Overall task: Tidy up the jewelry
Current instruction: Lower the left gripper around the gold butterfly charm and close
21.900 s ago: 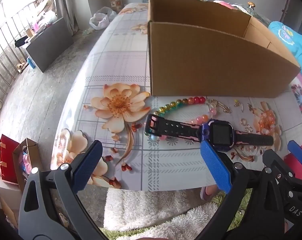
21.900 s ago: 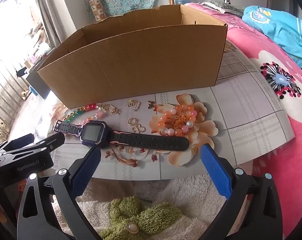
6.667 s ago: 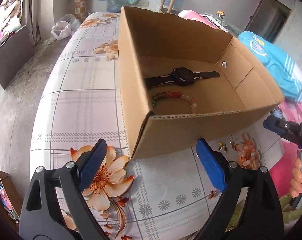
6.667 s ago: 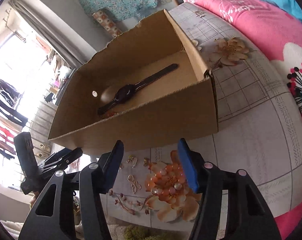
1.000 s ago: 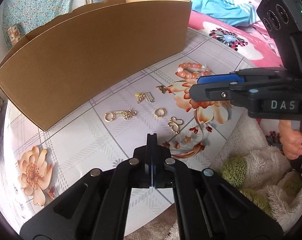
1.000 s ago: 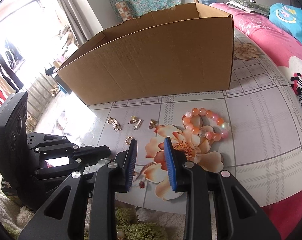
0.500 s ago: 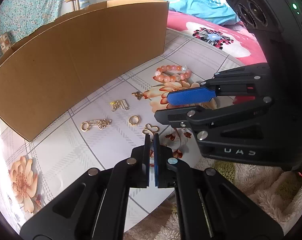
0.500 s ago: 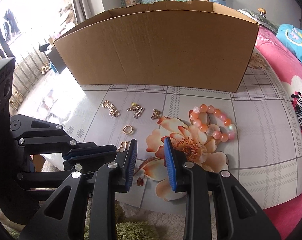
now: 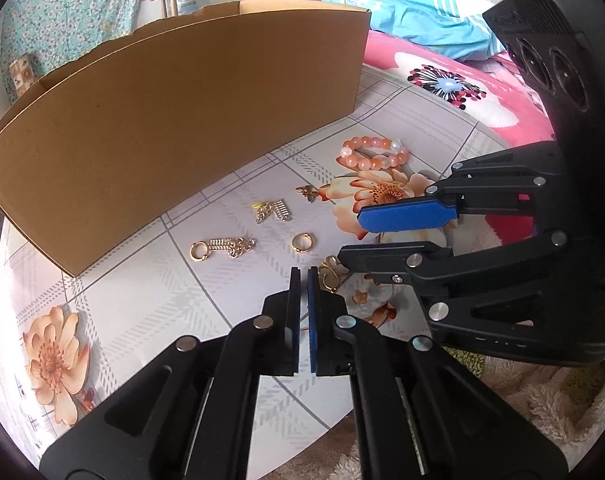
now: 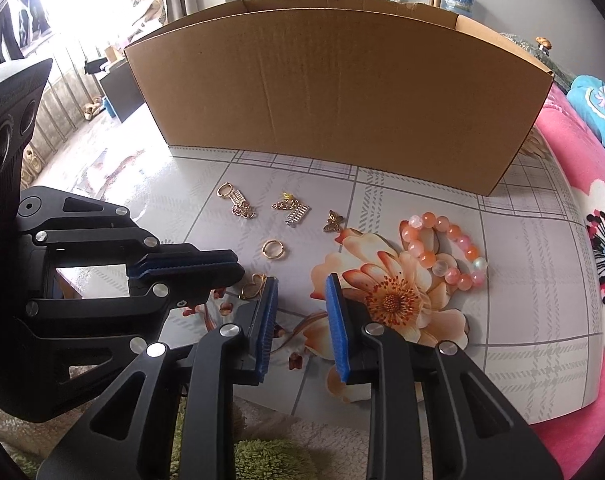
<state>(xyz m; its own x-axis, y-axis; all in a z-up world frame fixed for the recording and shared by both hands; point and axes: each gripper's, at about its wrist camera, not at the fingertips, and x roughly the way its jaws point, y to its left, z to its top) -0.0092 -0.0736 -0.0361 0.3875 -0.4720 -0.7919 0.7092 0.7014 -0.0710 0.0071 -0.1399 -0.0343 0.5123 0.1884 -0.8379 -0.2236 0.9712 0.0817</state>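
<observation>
A: From the left wrist view, where do things stand?

B: The left claw (image 9: 301,276) has its pads together with nothing between them, hovering low over the flowered tabletop (image 9: 142,304). Just beyond its tips lies the gold figure-eight clasp (image 9: 329,276); the right claw (image 9: 376,236) comes in from the right, over that clasp. Farther out lie a gold hoop ring (image 9: 301,242), a hoop earring with chain (image 9: 222,246), a comb-shaped charm (image 9: 273,211), a butterfly charm (image 9: 308,193) and the orange bead bracelet (image 9: 374,155). All rest on the tabletop in front of the cardboard box (image 9: 174,128), none inside it as far as this view shows.

A: And the right wrist view?

B: The right claw (image 10: 301,304) stands slightly apart and is closing, with only the printed flower between its pads. The clasp (image 10: 253,283) sits just left of its left pad, partly hidden by the left claw (image 10: 186,263). The bracelet (image 10: 448,250) lies to the right.

A: How should the pickup go?

B: The clasp looks like the target. It is thin and flat, so the right claw should probably shift left until the pads straddle it, come down to the tabletop, then close. The left claw crowds the spot and might well back away.
</observation>
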